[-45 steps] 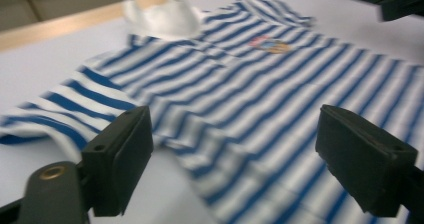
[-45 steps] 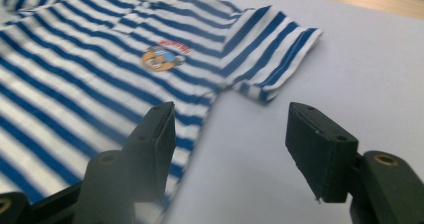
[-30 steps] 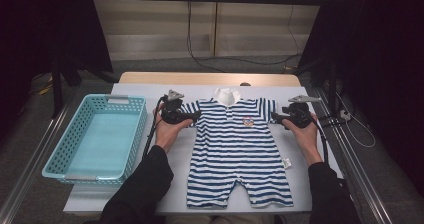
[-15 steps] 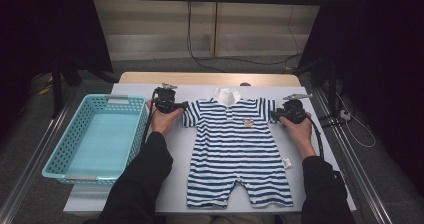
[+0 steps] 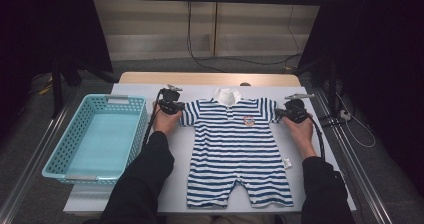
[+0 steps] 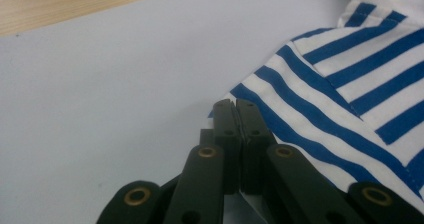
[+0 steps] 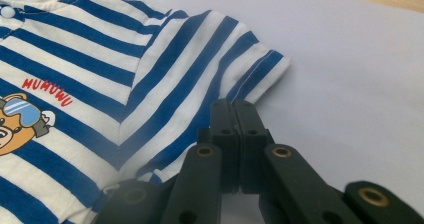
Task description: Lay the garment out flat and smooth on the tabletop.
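A blue-and-white striped baby romper (image 5: 239, 149) lies flat on the white table cover, collar at the far side. My left gripper (image 5: 181, 106) sits at the end of the sleeve on the left. Its jaws (image 6: 235, 104) have just been closing and are pressed together on the cuff corner (image 6: 260, 91). At the opposite sleeve is my right gripper (image 5: 278, 113). Its jaws (image 7: 233, 104) have also just been closing and are shut on the sleeve's lower edge (image 7: 200, 99). A bear print with red lettering (image 7: 47, 91) is on the chest.
A light blue plastic basket (image 5: 60, 154) stands empty at the table's left. The white cover (image 5: 320, 184) has bare room right of the romper, with a wooden table edge (image 5: 210, 78) beyond. Cables trail from both grippers along the forearms.
Both hands have shifted a little and sunk onto the sleeve ends. The romper has not moved.
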A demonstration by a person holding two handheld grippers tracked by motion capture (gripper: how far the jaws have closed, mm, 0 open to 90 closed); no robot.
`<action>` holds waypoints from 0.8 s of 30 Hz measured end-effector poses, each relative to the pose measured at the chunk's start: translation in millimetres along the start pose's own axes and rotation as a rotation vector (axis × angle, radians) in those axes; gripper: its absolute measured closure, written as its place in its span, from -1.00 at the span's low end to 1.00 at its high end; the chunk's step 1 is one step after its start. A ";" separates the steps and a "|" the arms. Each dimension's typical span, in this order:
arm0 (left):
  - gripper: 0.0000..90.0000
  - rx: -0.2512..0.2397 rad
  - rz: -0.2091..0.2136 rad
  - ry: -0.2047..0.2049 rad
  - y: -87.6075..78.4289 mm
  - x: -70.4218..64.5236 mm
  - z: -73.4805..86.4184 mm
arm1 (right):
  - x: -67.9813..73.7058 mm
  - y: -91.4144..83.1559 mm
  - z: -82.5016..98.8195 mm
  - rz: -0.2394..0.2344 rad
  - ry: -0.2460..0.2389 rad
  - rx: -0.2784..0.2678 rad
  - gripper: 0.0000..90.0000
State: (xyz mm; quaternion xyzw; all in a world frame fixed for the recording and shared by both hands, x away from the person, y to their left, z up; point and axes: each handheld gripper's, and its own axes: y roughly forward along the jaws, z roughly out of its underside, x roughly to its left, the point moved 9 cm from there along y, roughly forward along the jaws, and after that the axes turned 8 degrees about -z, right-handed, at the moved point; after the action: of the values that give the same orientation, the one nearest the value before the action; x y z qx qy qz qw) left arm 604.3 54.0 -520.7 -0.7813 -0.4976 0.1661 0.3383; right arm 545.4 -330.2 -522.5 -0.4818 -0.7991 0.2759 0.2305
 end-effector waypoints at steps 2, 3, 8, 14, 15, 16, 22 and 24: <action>0.98 -0.015 -0.005 -0.009 2.6 -0.1 -1.8 | -1.3 -1.6 0.6 0.005 0.003 -0.001 1.00; 0.98 -0.040 -0.007 -0.043 5.1 -3.0 -4.7 | -1.9 -2.3 0.7 0.010 0.002 0.000 1.00; 0.98 -0.021 -0.008 -0.007 8.3 -1.1 -7.6 | -5.6 -4.9 2.2 0.028 0.006 -0.001 1.00; 0.96 -0.043 0.013 -0.064 9.4 -2.9 -8.5 | -7.0 -6.9 4.7 0.032 0.015 0.000 0.99; 0.92 -0.046 0.014 -0.065 8.8 -2.7 -8.0 | -6.6 -6.7 4.8 0.028 0.010 -0.003 0.97; 0.85 -0.051 0.011 -0.054 7.6 -1.9 -7.6 | -6.3 -6.7 5.2 0.023 0.016 -0.009 0.92; 0.26 -0.089 0.026 -0.087 -1.5 -4.8 -5.1 | -13.4 -17.5 4.7 0.012 0.055 -0.079 0.24; 0.10 -0.100 0.036 -0.079 -7.4 -5.5 -3.2 | -14.3 -25.9 3.7 0.021 0.072 -0.112 0.07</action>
State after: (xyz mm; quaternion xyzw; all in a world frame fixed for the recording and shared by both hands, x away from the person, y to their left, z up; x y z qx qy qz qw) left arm 598.8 50.0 -513.7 -0.7987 -0.5042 0.1779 0.2760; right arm 532.5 -353.7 -509.5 -0.5120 -0.7994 0.2156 0.2287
